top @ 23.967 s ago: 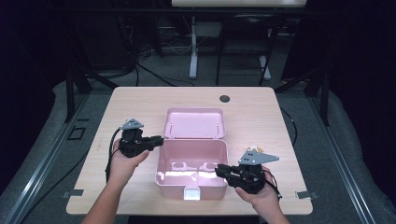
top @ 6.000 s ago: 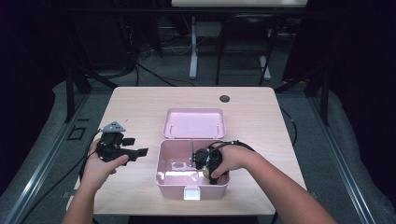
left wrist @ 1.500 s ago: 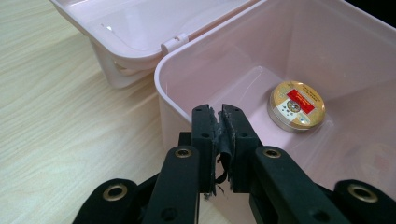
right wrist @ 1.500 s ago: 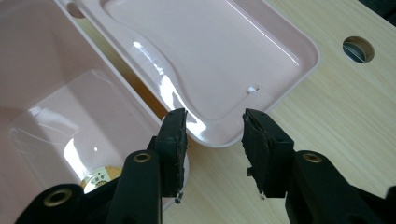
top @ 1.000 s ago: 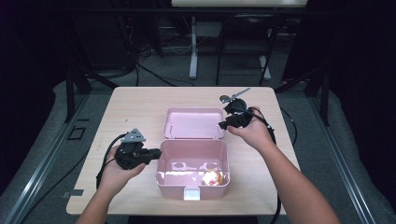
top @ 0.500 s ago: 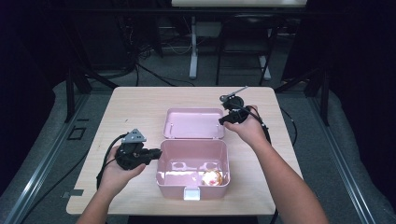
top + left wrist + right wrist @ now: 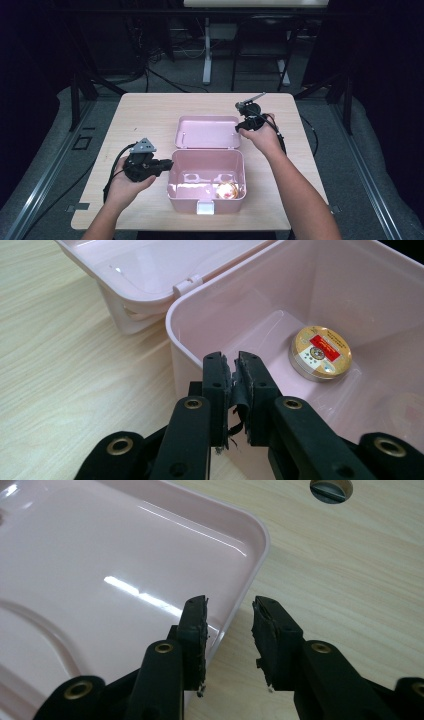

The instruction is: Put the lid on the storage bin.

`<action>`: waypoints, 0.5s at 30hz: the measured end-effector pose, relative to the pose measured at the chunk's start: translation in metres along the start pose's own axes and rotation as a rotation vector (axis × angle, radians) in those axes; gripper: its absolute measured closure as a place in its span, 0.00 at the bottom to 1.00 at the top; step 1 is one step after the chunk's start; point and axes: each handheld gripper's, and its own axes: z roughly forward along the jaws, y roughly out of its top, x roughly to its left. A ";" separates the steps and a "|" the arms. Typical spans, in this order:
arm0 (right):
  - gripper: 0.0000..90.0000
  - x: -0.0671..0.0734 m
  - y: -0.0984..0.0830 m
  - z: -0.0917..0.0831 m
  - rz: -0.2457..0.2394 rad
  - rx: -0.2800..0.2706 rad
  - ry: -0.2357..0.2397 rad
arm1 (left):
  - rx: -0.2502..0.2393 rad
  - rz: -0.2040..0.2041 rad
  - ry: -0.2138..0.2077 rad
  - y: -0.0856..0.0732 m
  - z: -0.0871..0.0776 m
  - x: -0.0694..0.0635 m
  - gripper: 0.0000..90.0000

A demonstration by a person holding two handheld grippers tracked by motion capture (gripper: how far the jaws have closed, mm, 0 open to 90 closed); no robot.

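Item 1. Left gripper [image 7: 165,164]: held low beside the left wall of the open pale-pink plastic box [image 7: 172,172]. In the left gripper view its jaws are seen pressed on the box's rim [image 7: 187,320], with frayed pad material showing between them. Risk: with so small a bite on a thin wall, the rim may be let slip, and the box may be dragged or tipped once the lid is swung.

Item 2. Round gold-topped tin with red label [image 7: 321,351]: lying flat on the box floor, toward the right front corner in the high view [image 7: 227,190]. Risk: it may be slid about if the box is jolted.

Item 3. Pale-pink hinged lid [image 7: 207,131]: laid open and flat on the light wooden table [image 7: 140,115] behind the box.

Item 4. Right gripper [image 7: 227,617]: jaws apart, just narrowing, set astride the lid's right edge [image 7: 252,565] but not yet pressing it. Risk: if closed off-line, the edge may be missed or only nicked, and the lid may be dropped partway through closing.
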 end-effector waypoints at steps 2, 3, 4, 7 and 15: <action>0.74 -0.001 0.000 0.003 0.014 0.006 -0.005 | 0.000 -0.001 -0.001 0.000 0.000 0.000 0.92; 0.74 -0.001 0.000 0.005 0.020 0.006 -0.006 | -0.002 -0.007 -0.002 0.000 0.000 0.000 0.92; 0.75 -0.002 0.000 0.006 0.025 0.006 -0.011 | -0.001 -0.009 -0.005 0.000 0.000 0.000 0.92; 0.77 -0.003 0.001 0.010 0.054 -0.021 -0.016 | -0.001 -0.007 -0.002 0.000 0.000 0.000 0.92; 0.79 -0.004 0.003 0.019 0.085 -0.015 -0.026 | -0.002 -0.004 -0.002 0.000 0.000 0.000 0.92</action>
